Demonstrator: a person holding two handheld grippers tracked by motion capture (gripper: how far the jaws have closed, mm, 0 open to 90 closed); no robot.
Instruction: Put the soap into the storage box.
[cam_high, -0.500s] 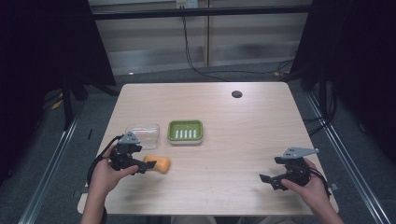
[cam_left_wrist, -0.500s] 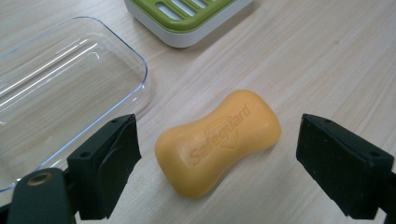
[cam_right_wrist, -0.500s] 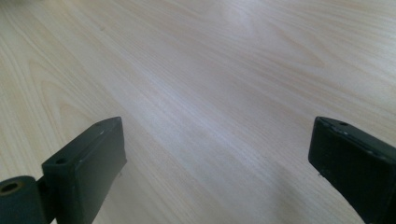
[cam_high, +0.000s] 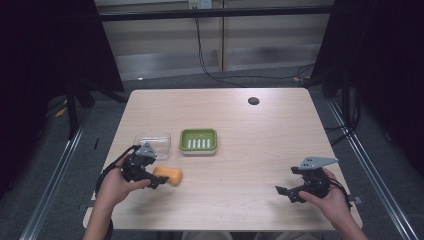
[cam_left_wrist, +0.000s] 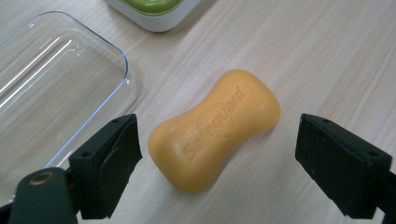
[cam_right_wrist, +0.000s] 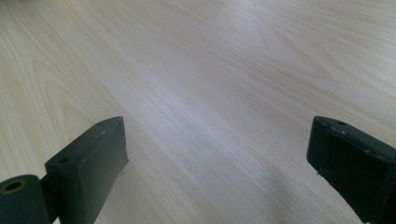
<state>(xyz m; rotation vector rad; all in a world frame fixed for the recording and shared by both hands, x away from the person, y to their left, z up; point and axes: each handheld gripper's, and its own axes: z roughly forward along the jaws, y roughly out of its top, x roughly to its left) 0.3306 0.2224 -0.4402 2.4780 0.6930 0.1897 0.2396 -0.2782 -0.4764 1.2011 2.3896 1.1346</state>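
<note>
An orange soap bar stamped with a brand name lies flat on the wooden table, at the front left. My left gripper is open and straddles the bar; there is a gap between each pad and the soap. In the high view the left gripper points right at the bar. My right gripper is open over bare wood at the front right, and nothing lies between its jaws.
A clear plastic lid lies just behind the soap, close to my left jaw. A green soap dish with a slotted floor sits to its right. A round cable hole is at the back.
</note>
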